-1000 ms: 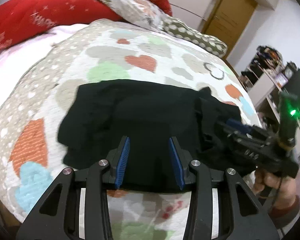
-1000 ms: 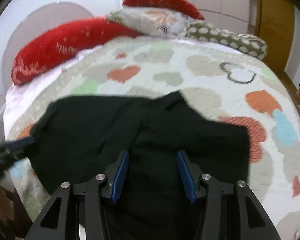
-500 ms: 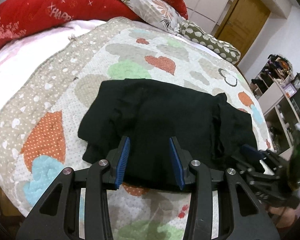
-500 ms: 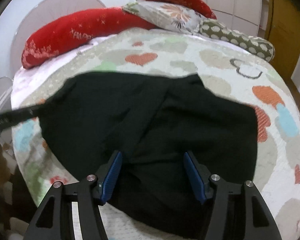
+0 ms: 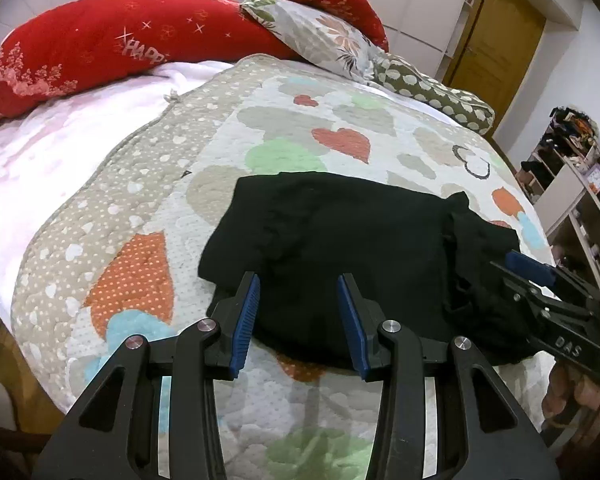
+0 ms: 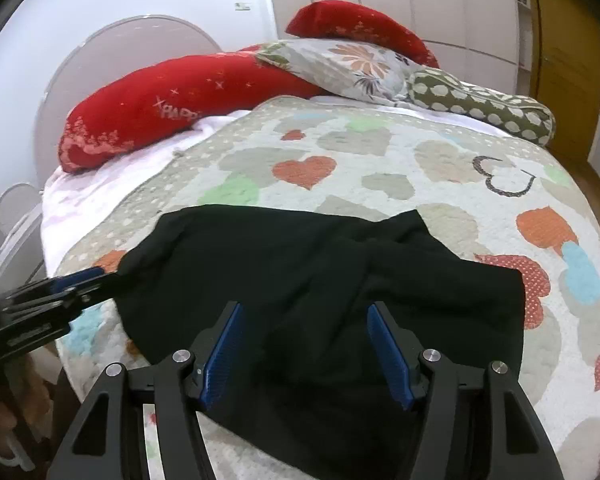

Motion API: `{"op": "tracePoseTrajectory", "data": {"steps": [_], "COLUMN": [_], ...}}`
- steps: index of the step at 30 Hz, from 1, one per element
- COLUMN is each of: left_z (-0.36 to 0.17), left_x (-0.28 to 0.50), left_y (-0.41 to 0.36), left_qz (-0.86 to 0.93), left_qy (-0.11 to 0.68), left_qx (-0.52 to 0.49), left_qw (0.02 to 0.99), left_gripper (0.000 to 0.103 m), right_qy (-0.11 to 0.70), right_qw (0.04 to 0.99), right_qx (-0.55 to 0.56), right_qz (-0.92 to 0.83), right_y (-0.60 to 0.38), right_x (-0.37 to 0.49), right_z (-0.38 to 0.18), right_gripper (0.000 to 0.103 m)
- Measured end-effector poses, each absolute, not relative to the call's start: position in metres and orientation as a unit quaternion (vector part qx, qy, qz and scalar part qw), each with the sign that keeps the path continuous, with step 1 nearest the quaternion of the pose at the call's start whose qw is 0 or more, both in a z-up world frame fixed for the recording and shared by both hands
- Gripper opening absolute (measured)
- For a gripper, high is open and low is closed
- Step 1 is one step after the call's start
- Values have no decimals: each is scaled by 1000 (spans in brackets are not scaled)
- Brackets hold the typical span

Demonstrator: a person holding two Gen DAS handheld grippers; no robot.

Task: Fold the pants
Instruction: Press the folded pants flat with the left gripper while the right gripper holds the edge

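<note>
Black pants (image 5: 340, 248) lie folded into a wide rectangle on the heart-patterned quilt (image 5: 140, 200). My left gripper (image 5: 298, 312) hovers over their near edge, open, with nothing between its blue pads. At the pants' right end sits my right gripper (image 5: 524, 276), held by a hand (image 5: 572, 396). In the right wrist view the pants (image 6: 320, 272) fill the middle, and the right gripper (image 6: 304, 344) stands open above their near part with only cloth below. The left gripper (image 6: 92, 280) shows at the pants' left corner.
A long red pillow (image 5: 100, 52), a floral pillow (image 5: 320, 40) and a spotted bolster (image 5: 432, 92) line the head of the bed. A wooden door (image 5: 496, 40) and cluttered shelves (image 5: 560, 168) stand to the right. The quilt's near edge drops off below the grippers.
Both grippers have drawn back and up from the pants, so more of the bed shows. The right jaws have spread wider. The pants lie still.
</note>
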State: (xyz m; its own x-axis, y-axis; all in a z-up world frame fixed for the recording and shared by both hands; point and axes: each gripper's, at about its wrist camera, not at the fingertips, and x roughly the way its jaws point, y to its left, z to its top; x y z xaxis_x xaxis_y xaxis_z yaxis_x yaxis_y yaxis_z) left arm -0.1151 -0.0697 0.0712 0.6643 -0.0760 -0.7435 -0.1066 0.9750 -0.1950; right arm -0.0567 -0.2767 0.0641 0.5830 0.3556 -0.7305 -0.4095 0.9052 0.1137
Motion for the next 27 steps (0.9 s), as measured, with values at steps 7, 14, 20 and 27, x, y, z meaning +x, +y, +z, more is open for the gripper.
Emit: {"op": "tracePoseTrajectory", "data": {"steps": [7,14,20,27], "left_z": [63,55,48,47], "left_x": [-116,-119,-115,-116], "left_y": [-56,-42,-40,-40], "left_qz": [14,30,38,40], "left_qy": [414,422,430,432], "left_qx": [-133,-153,-155,-157], "left_qw": [901,893,889,887], "left_gripper": [40,40,40,40], "right_qy": [401,447,417,417], "right_qw": [895,880,889,882], "right_qx": [-29,-28,-35,-38], "right_qz": [193,160,184,218], "right_y": [-286,-291,-294,-275], "right_x": [-36,-1,-39,-51], "right_z": [60,33,52,53], "right_gripper": [62,62,62,62]}}
